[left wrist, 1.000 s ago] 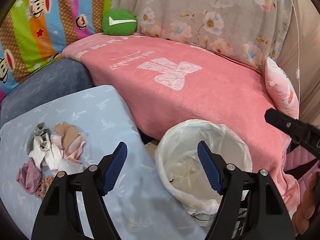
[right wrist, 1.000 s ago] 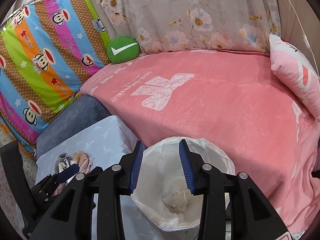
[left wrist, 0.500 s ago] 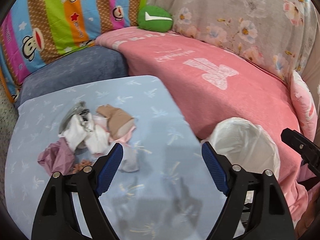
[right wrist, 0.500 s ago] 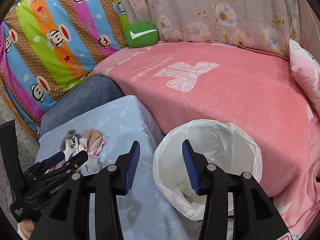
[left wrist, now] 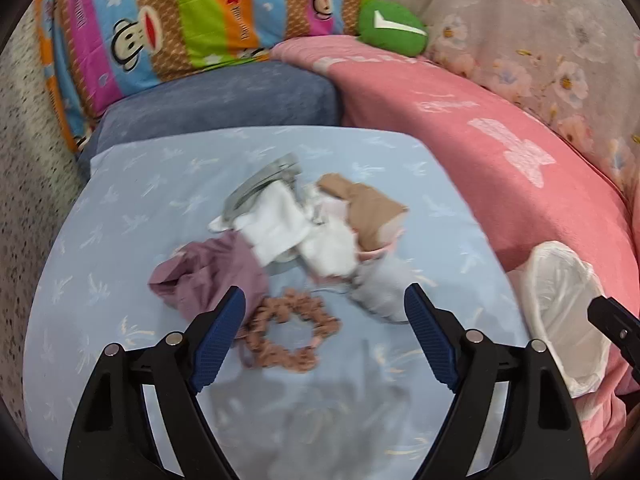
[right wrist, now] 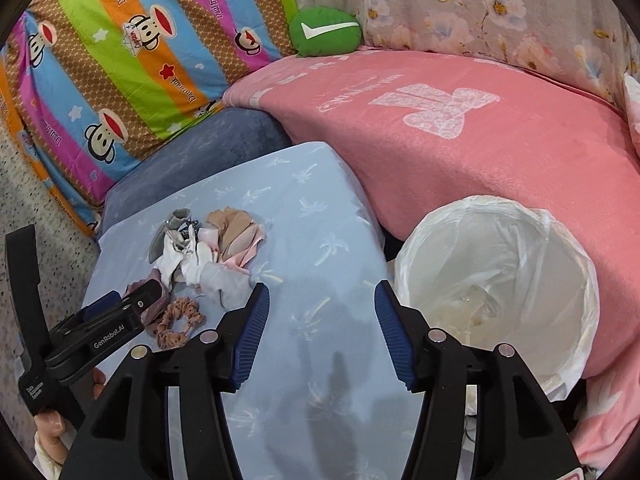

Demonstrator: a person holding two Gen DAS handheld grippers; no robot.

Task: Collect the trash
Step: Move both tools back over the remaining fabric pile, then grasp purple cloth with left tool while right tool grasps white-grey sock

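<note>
Nearest the left wrist camera, the left gripper (left wrist: 325, 316) stands wide apart and empty, its jaws having just been opening, framing the brown scrunchie (left wrist: 286, 334) on the pale blue cloth (left wrist: 120, 240); the right gripper (right wrist: 321, 322) is about half open, its jaws also just opening, with nothing between them but bare cloth. The step in hand looks like the reach for another piece; the next move calls for dropping the left jaws over one item and closing without dragging up the cloth. Just beyond lies the trash pile (left wrist: 304, 228), a mauve wad, white scraps and tan pieces overlapping; how many there are is hard to tell, and the left view is blurred. Right of the cloth stands the lined bin (right wrist: 496, 280), against the pink blanket (right wrist: 480, 140); its contents are dim behind the liner.
</note>
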